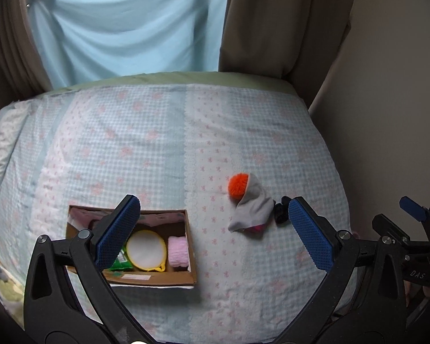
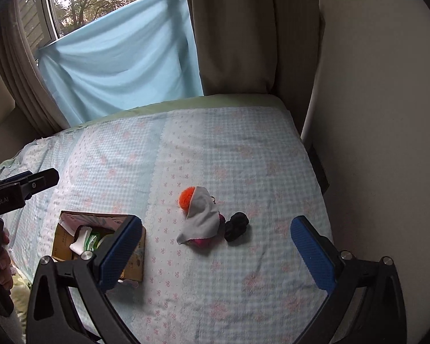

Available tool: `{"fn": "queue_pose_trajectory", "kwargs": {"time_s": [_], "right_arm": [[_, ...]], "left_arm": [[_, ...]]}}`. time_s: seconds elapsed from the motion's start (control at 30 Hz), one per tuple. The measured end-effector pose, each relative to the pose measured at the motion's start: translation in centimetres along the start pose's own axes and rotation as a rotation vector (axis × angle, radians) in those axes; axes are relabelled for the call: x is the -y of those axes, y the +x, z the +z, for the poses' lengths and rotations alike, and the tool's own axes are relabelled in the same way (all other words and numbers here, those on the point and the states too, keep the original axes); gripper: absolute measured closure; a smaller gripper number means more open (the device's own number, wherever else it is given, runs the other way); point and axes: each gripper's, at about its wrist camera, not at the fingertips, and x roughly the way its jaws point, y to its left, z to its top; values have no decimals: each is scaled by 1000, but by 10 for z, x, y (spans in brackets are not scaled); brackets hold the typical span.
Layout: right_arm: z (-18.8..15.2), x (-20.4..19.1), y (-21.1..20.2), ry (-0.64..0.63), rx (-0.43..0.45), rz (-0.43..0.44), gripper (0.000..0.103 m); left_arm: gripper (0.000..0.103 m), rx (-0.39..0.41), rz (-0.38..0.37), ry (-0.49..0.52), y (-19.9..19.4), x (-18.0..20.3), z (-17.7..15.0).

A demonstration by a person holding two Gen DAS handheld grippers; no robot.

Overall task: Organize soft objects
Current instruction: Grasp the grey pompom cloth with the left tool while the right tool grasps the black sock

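Bed: a bed (image 1: 163,149) covered with a pale blue checked quilt with pink flowers; everything lies on it.
Box: an open cardboard box (image 1: 190,261) sits on the quilt toward the left; in the right wrist view (image 2: 60,243) it is partly hidden by a gripper finger.
Box contents: a round white pad with a yellow edge (image 1: 146,250), a pink fluffy roll (image 1: 178,250) just to its right against the box wall, and a green packet (image 1: 120,259) to its left.
Loose pile: a grey cloth (image 2: 199,220) lies on the quilt right of the box, well apart from it, draped over an orange pompom (image 2: 186,196) at its far end and something magenta (image 2: 200,241) at its near edge.
Dark item: a small black bundle (image 2: 236,226) lies just beside the cloth on its right; what it is cannot be told.
Left gripper: the left gripper (image 1: 215,235) hangs above the quilt with its blue-padded jaws spread wide, holding nothing; its left finger overlaps the box.
Right gripper: the right gripper (image 2: 215,255) is likewise spread wide and empty, hovering near the pile.
Hand: a hand (image 2: 3,258) grips the handle at the left edge.
Background: a light blue sheet (image 2: 120,60) hangs over the window between brown curtains (image 2: 232,34).
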Motion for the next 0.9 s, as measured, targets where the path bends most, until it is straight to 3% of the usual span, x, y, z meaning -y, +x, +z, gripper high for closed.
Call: {"fn": "queue_pose_trajectory", "kwargs": {"time_s": [0.3,0.63,0.9], "right_arm": [[11,32,46,-71,-11,21,0],[-5,57,128,-194,-83,34,0],[-43,61,223,-307,-194,116,0]], "left_arm": [[0,-124,-46,-19,74,33,5],[0,-365,-132,-158,216,52,-12],[0,-490,-117,-193,327,69,-34]]}}
